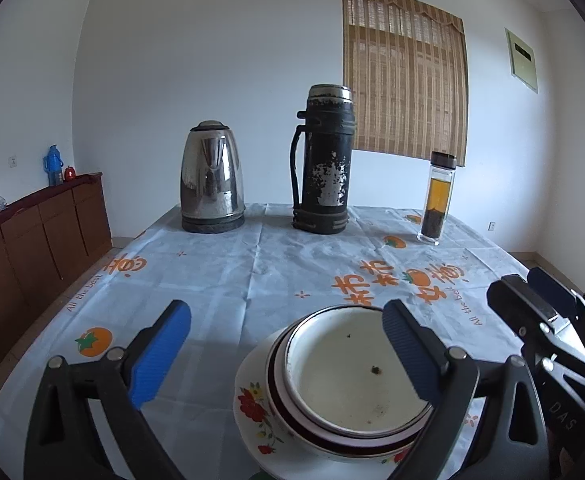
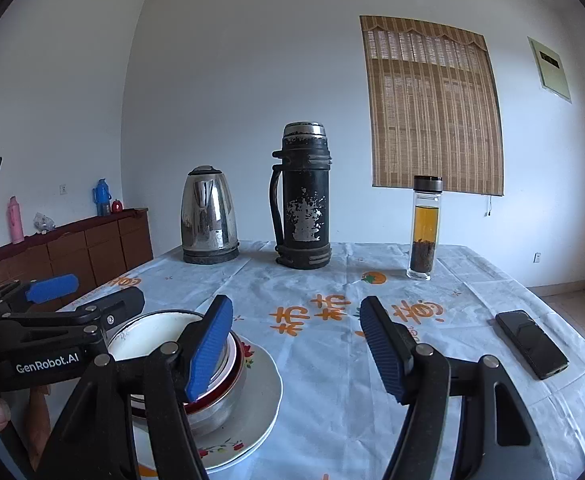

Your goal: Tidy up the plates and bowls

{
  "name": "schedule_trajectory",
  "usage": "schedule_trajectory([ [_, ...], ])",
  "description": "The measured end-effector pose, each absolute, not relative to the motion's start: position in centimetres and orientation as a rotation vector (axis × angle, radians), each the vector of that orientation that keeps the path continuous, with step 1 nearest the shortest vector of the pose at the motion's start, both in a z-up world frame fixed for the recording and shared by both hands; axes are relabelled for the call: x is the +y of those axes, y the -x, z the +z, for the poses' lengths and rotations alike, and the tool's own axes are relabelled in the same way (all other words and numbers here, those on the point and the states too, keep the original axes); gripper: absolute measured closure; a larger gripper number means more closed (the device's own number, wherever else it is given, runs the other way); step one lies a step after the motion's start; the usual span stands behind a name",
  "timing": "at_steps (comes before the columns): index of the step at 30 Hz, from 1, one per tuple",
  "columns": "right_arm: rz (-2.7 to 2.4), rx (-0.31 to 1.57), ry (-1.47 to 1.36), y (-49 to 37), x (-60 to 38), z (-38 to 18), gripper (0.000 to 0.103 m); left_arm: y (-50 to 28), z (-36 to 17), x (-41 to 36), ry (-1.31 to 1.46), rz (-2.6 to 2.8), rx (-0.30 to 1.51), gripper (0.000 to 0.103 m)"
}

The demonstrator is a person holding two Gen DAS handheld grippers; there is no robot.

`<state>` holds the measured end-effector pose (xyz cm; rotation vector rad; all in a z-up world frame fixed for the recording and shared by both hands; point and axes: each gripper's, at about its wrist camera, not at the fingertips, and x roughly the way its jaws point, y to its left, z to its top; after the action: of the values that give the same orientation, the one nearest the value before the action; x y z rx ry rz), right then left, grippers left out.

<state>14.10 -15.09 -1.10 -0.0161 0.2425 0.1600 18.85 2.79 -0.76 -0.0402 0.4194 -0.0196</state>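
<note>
Both tools open above stacked dishes

The left tool [image 1: 286,344] and right tool [image 2: 296,346] hold nothing; bowl [image 1: 344,368] sits on floral plate [image 1: 252,400] near the table [image 1: 220,272] edge.

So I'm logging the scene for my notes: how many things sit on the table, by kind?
Plate: 1
Bowls, nested on it: 2, a red-rimmed bowl and a white bowl inside
Kettle: 1
Flask: 1
Tea bottle: 1
Phone: 1
Total: 7
</note>
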Motion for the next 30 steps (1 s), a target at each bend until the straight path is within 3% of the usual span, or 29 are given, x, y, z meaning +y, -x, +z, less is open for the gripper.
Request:
schedule_trajectory([
  [30, 0.136, 0.176, 0.045, -12.8, -15.0, -0.8, 0.034, -18.9, -0.6, 2.9, 0.016, -0.002, 0.422, 0.001],
])
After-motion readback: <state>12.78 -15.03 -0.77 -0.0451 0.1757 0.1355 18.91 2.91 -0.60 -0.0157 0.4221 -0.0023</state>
